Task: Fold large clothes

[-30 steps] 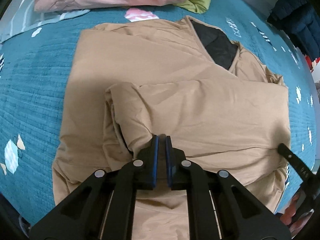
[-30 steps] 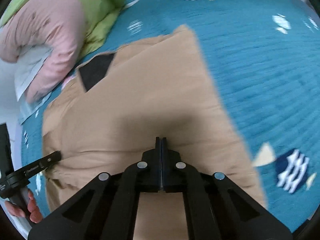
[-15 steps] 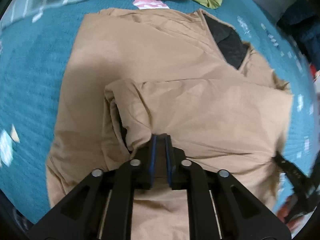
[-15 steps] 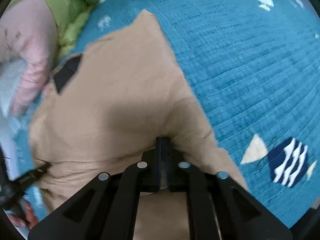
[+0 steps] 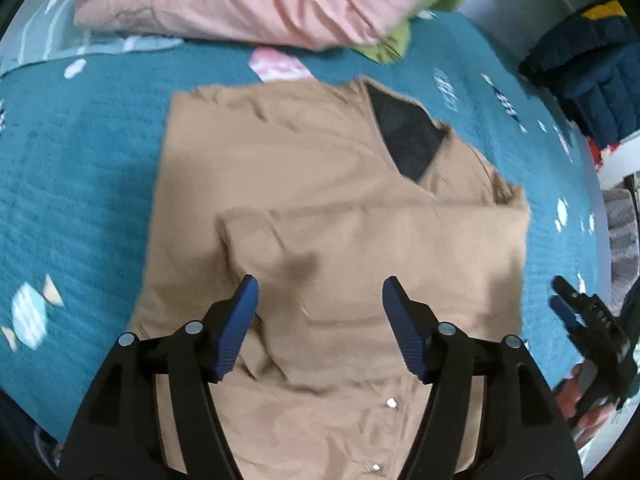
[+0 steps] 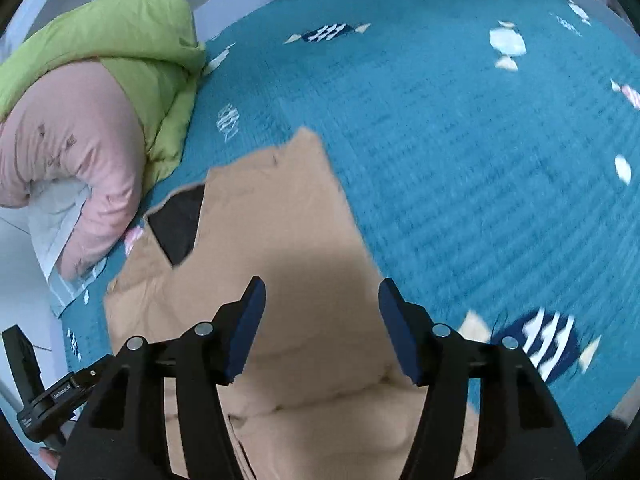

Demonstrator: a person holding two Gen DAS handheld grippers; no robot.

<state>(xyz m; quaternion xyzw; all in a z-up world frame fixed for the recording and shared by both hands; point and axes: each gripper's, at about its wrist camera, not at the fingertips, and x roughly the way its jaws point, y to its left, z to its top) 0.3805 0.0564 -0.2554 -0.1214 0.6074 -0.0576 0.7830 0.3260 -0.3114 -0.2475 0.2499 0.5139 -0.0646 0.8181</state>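
We hold our left gripper (image 5: 318,300) above the near part of the folded tan jacket with a black lining (image 5: 320,208), its blue-padded jaws spread wide and gripping nothing. The jacket lies on the teal quilted bedspread with candy prints (image 5: 80,184), towards its far edge, with a folded-over flap lying across its middle and small snap buttons showing on the near part. Beyond the jacket, along the far edge of the bedspread, sits a pink padded garment (image 5: 248,0) with a lime-green padded garment (image 6: 132,48) bunched against it. At the right edge, past the bedspread, dark navy clothing (image 5: 592,76) is piled. Our right gripper (image 6: 320,316) hangs over the jacket's right border, where tan cloth meets teal, jaws likewise wide apart and empty.
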